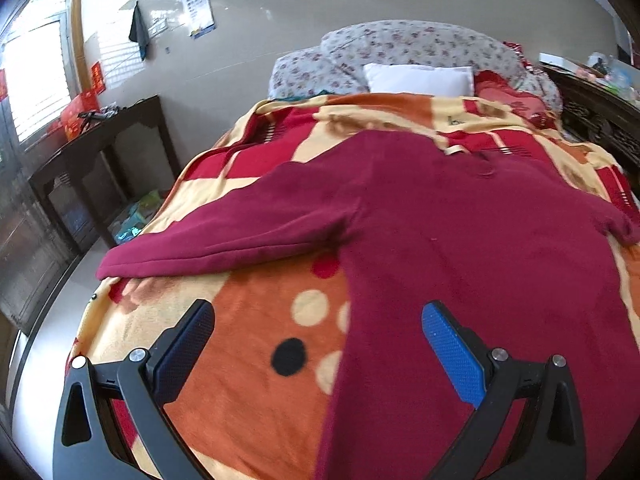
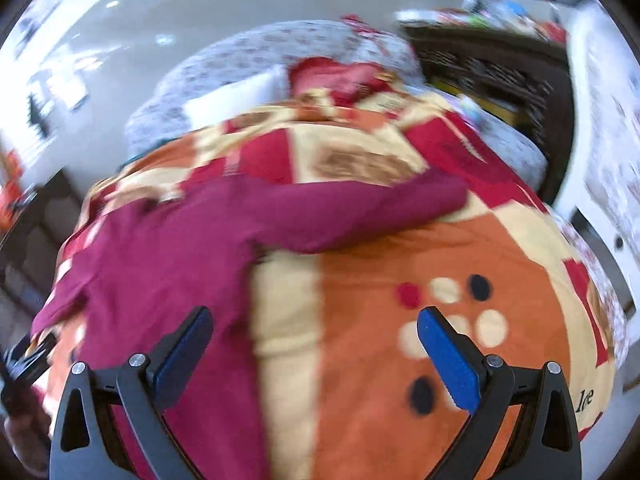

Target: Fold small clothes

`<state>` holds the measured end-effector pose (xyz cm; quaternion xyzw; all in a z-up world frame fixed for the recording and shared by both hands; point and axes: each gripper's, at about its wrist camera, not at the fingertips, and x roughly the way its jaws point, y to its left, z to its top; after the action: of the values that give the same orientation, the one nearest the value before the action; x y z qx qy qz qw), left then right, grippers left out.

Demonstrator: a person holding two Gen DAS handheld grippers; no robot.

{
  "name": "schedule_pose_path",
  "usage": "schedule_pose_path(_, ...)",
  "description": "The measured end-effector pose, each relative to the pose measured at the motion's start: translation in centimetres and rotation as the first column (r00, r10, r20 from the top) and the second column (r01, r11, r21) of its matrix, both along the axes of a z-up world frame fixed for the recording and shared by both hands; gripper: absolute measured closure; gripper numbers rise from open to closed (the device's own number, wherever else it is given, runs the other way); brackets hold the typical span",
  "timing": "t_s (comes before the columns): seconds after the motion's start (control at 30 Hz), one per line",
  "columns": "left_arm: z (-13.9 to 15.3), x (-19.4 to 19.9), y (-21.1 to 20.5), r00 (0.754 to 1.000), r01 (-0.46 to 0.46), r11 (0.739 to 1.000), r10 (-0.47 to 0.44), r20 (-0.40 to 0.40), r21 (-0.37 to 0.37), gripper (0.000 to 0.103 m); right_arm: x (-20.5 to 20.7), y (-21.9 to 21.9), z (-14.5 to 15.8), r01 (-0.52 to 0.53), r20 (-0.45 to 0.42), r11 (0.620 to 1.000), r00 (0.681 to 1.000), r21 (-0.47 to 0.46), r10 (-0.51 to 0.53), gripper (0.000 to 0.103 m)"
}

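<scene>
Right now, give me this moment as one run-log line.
stage: pre-grasp | garment: maroon top spread flat on blanket, sleeves out | left gripper: open, empty | right gripper: open, empty | folds: none visible

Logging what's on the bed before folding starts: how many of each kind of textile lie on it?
Maroon garment: 1
Patterned blanket: 1
White pillow: 1
Floral quilt: 1
Total: 4

A bed (image 1: 132, 312) covered by a red, orange and cream patterned blanket (image 1: 256, 360), with a maroon long-sleeved top (image 1: 460, 240) spread flat across it, sleeves out; a white pillow (image 1: 418, 78) and flowered quilt (image 1: 400, 42) at the head.
</scene>
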<state>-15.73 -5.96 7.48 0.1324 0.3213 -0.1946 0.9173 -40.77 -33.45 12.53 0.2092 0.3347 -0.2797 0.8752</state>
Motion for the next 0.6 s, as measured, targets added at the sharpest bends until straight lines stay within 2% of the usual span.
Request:
schedule_pose_path(0.13,0.4,-1.2,-0.4,0.999,0.025,0.999,-0.026,-0.023,-0.029,0.000,2.5,5.3,1.2,-0.090,0.032,0.996,0.995,-0.018,0.091,0.000)
schedule_pose_path(0.27,0.5,-2.1,-0.8,0.999,0.042,0.999,-0.042,-0.025,-0.031,0.000,5.4,8.3,0.5,-0.122,0.027,0.991,0.992,-0.048,0.124,0.000)
schedule_pose_path(0.43,0.4,-2.4,-0.9,0.998,0.043,0.998,-0.044,-0.033,-0.035,0.000,9.0,9.9,-1.2,-0.130,-0.028,0.989,0.991,-0.064,0.128,0.000)
schedule_pose_path(0.6,-0.6,-1.9,-1.0,0.997,0.040,0.999,-0.042,-0.066,-0.032,0.000,11.0,10.0,-2.1,-0.138,-0.039,0.989,0.990,-0.050,0.137,0.000)
